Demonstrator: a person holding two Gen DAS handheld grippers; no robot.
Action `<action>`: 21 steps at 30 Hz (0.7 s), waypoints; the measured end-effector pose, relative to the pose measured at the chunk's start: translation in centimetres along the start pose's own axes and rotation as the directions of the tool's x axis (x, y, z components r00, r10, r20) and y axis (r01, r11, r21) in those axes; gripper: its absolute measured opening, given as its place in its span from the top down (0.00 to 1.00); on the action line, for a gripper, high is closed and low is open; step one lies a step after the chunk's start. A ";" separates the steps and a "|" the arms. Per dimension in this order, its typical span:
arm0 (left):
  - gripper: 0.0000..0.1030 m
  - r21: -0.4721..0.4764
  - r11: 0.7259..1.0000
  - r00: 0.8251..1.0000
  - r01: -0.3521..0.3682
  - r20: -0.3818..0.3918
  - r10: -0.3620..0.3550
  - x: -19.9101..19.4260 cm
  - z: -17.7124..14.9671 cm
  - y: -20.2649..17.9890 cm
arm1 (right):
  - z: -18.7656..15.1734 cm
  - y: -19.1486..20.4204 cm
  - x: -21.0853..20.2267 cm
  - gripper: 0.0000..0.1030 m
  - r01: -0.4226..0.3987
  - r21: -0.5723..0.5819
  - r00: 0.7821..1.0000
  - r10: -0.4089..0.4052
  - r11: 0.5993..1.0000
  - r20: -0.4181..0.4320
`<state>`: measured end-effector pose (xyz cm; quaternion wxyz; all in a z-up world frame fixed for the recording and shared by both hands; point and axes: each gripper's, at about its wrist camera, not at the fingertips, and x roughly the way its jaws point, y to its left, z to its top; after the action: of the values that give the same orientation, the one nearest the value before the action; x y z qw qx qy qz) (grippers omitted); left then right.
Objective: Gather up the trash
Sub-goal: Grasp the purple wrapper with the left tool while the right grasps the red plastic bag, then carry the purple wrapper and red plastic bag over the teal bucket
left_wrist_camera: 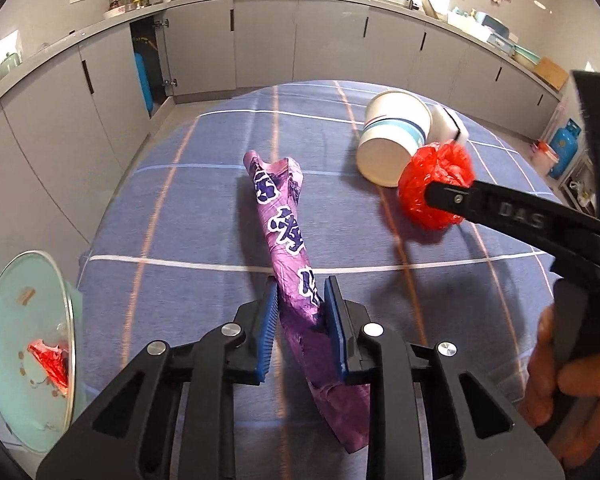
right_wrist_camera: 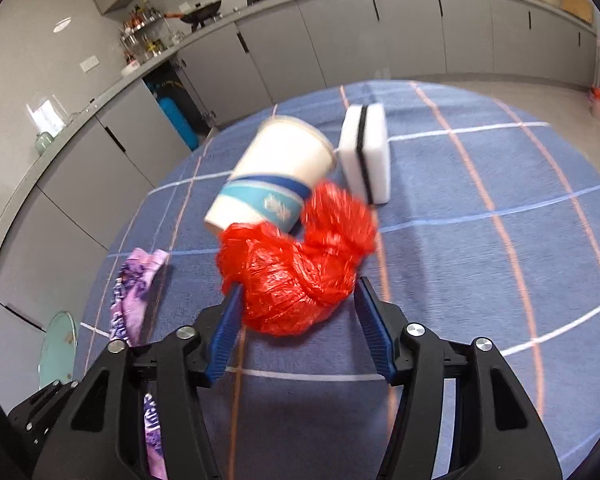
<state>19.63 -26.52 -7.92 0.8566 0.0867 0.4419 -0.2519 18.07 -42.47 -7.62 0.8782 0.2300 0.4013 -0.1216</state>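
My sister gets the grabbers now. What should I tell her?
Left gripper: shut on the purple wrapper, whose far end points toward the cup.
Right gripper: shut on the red plastic bag, lifted over the blue cloth.
Still on the cloth: the paper cup, tipped on its side, and beside it the white sponge.
Teal bin at the left edge already holds something red.
Left to do: drop both held pieces in, then probably the cup.

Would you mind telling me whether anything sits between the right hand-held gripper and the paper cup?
Only its own load: the red plastic bag clamped in the right hand-held gripper sits directly before the paper cup.
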 end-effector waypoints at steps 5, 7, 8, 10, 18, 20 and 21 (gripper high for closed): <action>0.77 -0.016 1.000 1.000 0.008 -0.002 -0.008 -0.4 -0.4 0.9 | -0.8 0.2 -0.6 0.73 -0.012 0.005 1.000 0.012 1.000 0.009; 0.77 -0.017 1.000 1.000 0.016 0.007 -0.016 -0.9 -0.6 0.8 | -1.5 0.0 -1.8 0.75 -0.017 0.021 1.000 0.016 1.000 0.027; 0.77 -0.013 1.000 1.000 0.019 0.013 -0.019 -1.2 -0.7 0.8 | -1.8 0.0 -2.5 0.75 -0.017 0.026 0.999 0.016 1.000 0.038; 0.77 -0.003 1.000 0.999 0.022 0.024 -0.022 -1.7 -0.9 0.8 | -2.5 0.1 -3.8 0.76 -0.017 0.025 0.998 0.015 1.000 0.059; 0.77 -0.006 1.000 0.997 0.029 0.071 -0.028 -4.9 -2.3 2.5 | -6.0 2.7 -8.2 0.76 -0.020 -0.032 0.992 0.024 0.999 0.124; 0.77 -0.009 1.000 0.997 0.023 0.074 -0.022 -5.5 -2.9 3.0 | -6.8 3.6 -8.6 0.76 -0.024 -0.049 0.992 0.030 0.999 0.126; 0.77 -0.011 1.000 0.997 0.021 0.075 -0.020 -5.8 -3.2 3.3 | -7.2 4.0 -8.6 0.76 -0.030 -0.054 0.992 0.036 0.998 0.123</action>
<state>16.25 -20.41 -5.42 0.8704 0.0676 0.4119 -0.2611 9.38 -35.10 -3.96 0.9090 0.2057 0.3451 -0.1107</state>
